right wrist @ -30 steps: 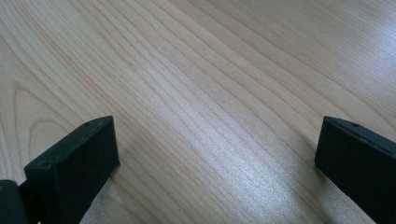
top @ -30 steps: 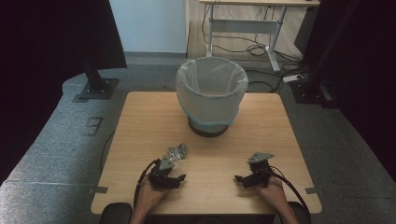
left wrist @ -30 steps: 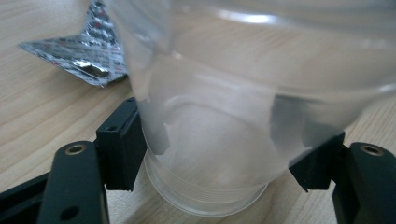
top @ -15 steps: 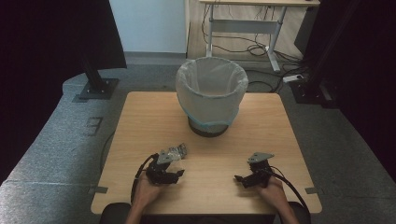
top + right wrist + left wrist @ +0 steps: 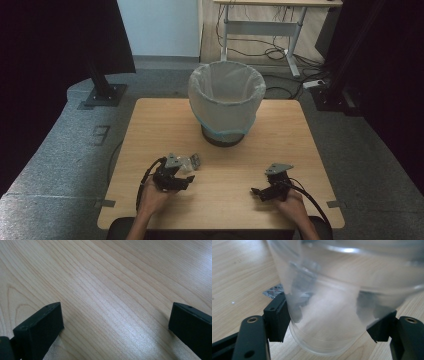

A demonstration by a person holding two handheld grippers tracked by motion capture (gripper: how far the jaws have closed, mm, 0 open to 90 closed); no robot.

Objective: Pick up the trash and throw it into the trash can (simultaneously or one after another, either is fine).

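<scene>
Clear plastic fills your left claw (image 5: 329, 322): its two black jaws press on either side of a see-through cup (image 5: 342, 302), clamped tight near the cup's narrow end. In the high view that left claw (image 5: 186, 169) sits over the near left part of the wooden tabletop (image 5: 150, 125), with the cup (image 5: 189, 161) sticking out toward the bin. A small silvery wrapper (image 5: 274, 291) lies on the wood just beside one jaw. Your right claw (image 5: 116, 327) stands wide apart over bare wood, holding nothing; it (image 5: 257, 192) rests at the near right. The lined bin (image 5: 227, 100) stands at the far middle, well apart from both.
</scene>
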